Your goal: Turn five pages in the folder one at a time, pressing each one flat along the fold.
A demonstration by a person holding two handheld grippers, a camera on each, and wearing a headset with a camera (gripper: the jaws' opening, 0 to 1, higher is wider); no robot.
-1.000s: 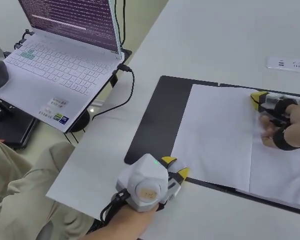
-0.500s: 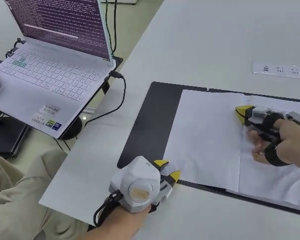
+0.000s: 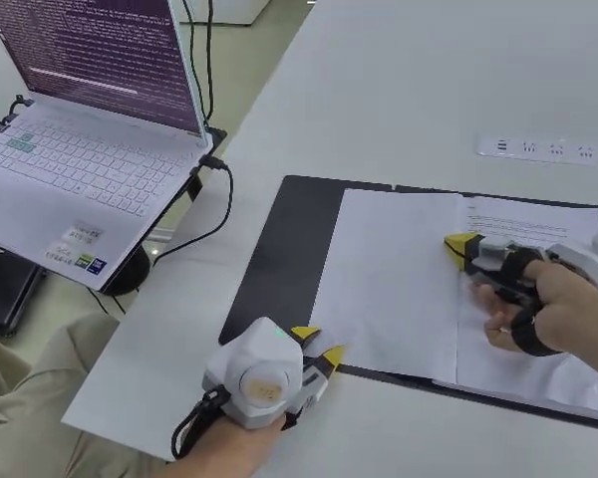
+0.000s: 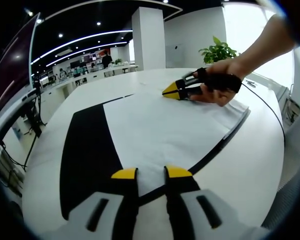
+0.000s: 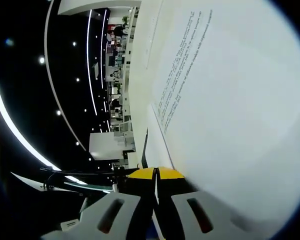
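Note:
The black folder (image 3: 279, 249) lies open on the white table, with a blank white page (image 3: 389, 279) turned over onto its left half. My right gripper (image 3: 456, 244) is shut, and its yellow tips press on the paper at the fold. From the right gripper view, those tips (image 5: 155, 173) touch the crease beside a printed page (image 5: 230, 100). My left gripper (image 3: 319, 346) rests at the near left corner of the turned page. Its jaws (image 4: 145, 173) stand slightly apart with nothing gripped, and the right gripper (image 4: 171, 91) shows across the page (image 4: 165, 130).
An open laptop (image 3: 80, 149) sits on a stand beyond the table's left edge, with a black cable (image 3: 214, 214) hanging by it. A white power strip (image 3: 548, 151) lies on the table behind the folder.
The head camera has shifted. My right gripper has slid a little toward me along the fold. The left gripper stays at the page's near corner.

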